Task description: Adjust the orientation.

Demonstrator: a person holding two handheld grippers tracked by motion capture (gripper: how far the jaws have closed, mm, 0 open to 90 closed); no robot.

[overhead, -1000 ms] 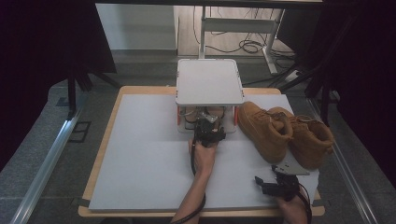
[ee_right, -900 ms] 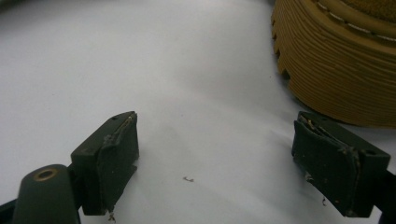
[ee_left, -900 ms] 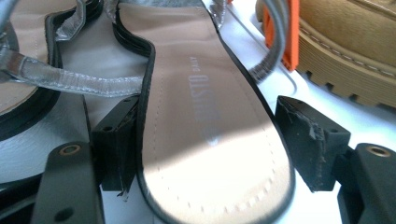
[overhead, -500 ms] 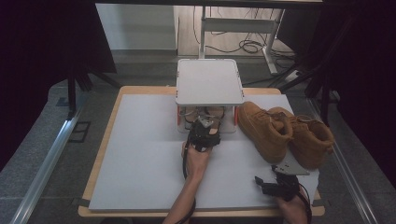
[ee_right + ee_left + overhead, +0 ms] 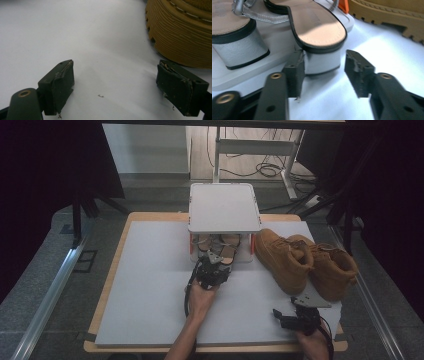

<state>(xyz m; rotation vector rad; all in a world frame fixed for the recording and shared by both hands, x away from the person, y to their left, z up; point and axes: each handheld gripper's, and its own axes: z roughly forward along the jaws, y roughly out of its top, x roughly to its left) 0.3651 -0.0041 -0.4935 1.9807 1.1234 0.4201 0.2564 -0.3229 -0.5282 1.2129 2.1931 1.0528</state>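
Two tools over white surface (image 5: pixel 150 295). Left tool (image 5: pixel 212 270) at front edge of small white rack (image 5: pixel 224 206), jaws half open and just been closing around block heel of sandal (image 5: pixel 318 32); heel between the pads, left pad touching or almost touching heel's side, right pad clearly off it with a gap. Not gripped yet. Sandal on rack's lower shelf, tan insole, dark rim, silvery-grey heel, heel end hanging toward the tool. Second sandal (image 5: pixel 229 30) just beside it on same shelf, silver straps on top, possibly crossing over the first, view too tight to tell. Rack's top tray above both, orange corner piece (image 5: pixel 342 5) behind.

Right tool (image 5: pixel 295 319) near front right corner of surface, jaws wide apart, nothing between them, bare white surface under the pads. Ridged sole of tan boot (image 5: pixel 180 32) just beyond its right jaw, not touching. Pair of tan boots (image 5: pixel 305 262) lying right of rack, side by side, near boot close to the rack. Left hand (image 5: pixel 200 299) behind left tool, forearm coming in from bottom.
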